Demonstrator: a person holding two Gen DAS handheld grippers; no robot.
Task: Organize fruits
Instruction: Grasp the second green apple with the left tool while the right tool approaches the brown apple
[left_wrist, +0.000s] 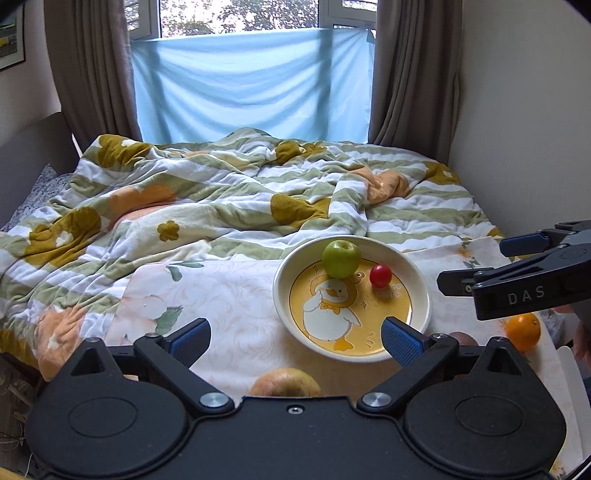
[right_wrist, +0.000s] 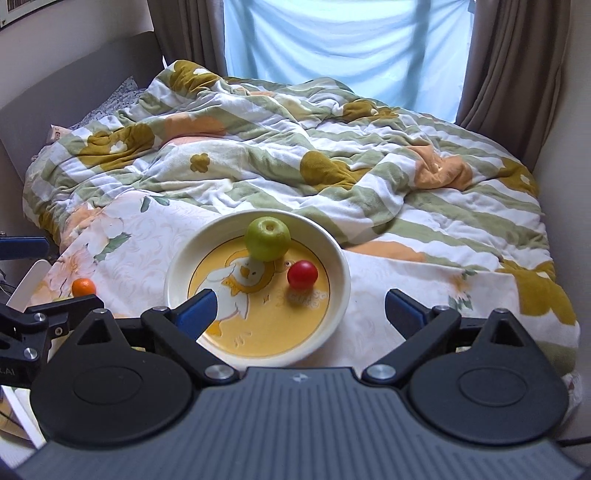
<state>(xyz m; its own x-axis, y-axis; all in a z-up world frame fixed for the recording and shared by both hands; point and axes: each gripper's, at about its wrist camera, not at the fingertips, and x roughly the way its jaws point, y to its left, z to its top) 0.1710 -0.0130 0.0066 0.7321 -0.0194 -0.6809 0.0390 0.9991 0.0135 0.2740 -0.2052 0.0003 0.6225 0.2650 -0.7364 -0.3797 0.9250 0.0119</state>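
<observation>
A green apple (right_wrist: 268, 238) and a small red fruit (right_wrist: 302, 274) are seen well apart inside the duck-printed plate (right_wrist: 343, 280) at the centre of the right wrist frame, on a floral cloth (right_wrist: 388, 280). An orange (left_wrist: 523, 331) lies at the right edge of the left wrist frame and a brownish fruit (left_wrist: 286, 382) at bottom centre, both outside the plate. The left gripper (left_wrist: 296, 338) and right gripper (right_wrist: 301, 310) are both spread wide, nothing held.

Soft window (left_wrist: 240, 18) daylight, fisheye-bent edges
</observation>
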